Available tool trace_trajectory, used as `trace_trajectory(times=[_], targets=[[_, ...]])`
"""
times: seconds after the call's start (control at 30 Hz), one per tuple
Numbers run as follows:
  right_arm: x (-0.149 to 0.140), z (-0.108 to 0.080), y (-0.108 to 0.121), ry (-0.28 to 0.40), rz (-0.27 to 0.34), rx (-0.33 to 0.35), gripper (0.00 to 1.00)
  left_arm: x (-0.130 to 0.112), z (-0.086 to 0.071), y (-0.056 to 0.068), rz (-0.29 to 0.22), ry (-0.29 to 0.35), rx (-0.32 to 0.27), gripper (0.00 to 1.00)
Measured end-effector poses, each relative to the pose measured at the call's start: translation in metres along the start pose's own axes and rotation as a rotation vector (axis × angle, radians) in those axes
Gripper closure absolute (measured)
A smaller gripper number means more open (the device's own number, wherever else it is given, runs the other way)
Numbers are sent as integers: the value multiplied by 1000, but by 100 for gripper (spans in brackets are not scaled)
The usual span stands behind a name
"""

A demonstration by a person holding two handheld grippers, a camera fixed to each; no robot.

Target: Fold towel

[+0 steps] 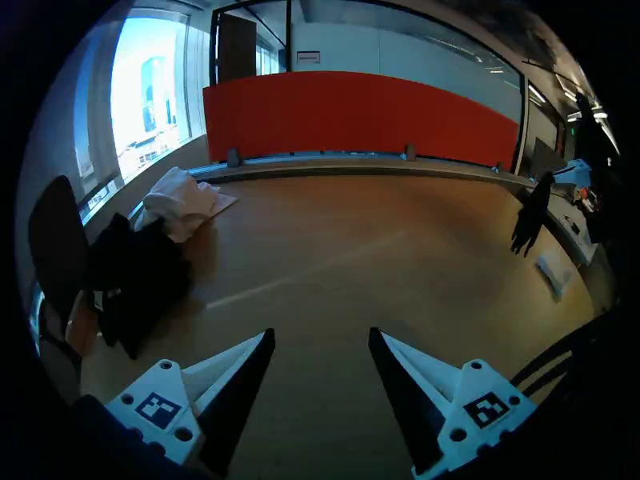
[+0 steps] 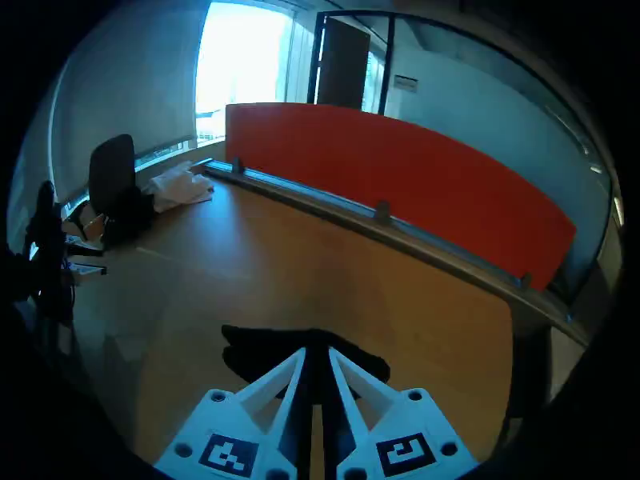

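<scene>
My right gripper [image 2: 318, 350] is shut on a black towel [image 2: 256, 356], whose dark folds spread out on both sides of the fingertips above the wooden table [image 2: 264, 264]. In the left gripper view a black cloth [image 1: 530, 218] hangs at the far right above the table [image 1: 352, 264]; what holds its top is too dark to tell. My left gripper [image 1: 320, 332] stands open low over the table, with nothing between its fingers.
White towels [image 1: 180, 204] [image 2: 182, 188] lie piled at the table's far left corner, next to a black heap [image 1: 136, 280]. An office chair [image 1: 56, 248] [image 2: 112, 180] stands beside them. A red partition [image 1: 360, 116] [image 2: 400, 176] closes off the back edge. A small white object [image 1: 554, 274] lies at the right.
</scene>
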State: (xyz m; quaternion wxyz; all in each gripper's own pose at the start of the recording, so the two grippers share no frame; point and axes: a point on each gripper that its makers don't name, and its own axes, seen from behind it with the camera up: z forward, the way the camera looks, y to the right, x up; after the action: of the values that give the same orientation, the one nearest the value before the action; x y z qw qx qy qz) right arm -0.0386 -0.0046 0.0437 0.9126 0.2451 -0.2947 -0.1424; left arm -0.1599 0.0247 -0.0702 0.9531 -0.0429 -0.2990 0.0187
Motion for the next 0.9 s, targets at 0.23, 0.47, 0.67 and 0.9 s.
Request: trace_trajectory(times=[0.23,0.47,0.67,0.9], targets=[[-23,-12,51,-33,43,-60,96,2,3,3,10,-5,0,13],[-52,-18,88,-91,61,-101,96,4,6,8,18,-9,-4,13],[-68,-22,108,-125,77,-120,96,6,7,13,36,-10,-6,13],[-80,-27,117,-145,89,-128,96,8,7,16,39,-10,-7,13]])
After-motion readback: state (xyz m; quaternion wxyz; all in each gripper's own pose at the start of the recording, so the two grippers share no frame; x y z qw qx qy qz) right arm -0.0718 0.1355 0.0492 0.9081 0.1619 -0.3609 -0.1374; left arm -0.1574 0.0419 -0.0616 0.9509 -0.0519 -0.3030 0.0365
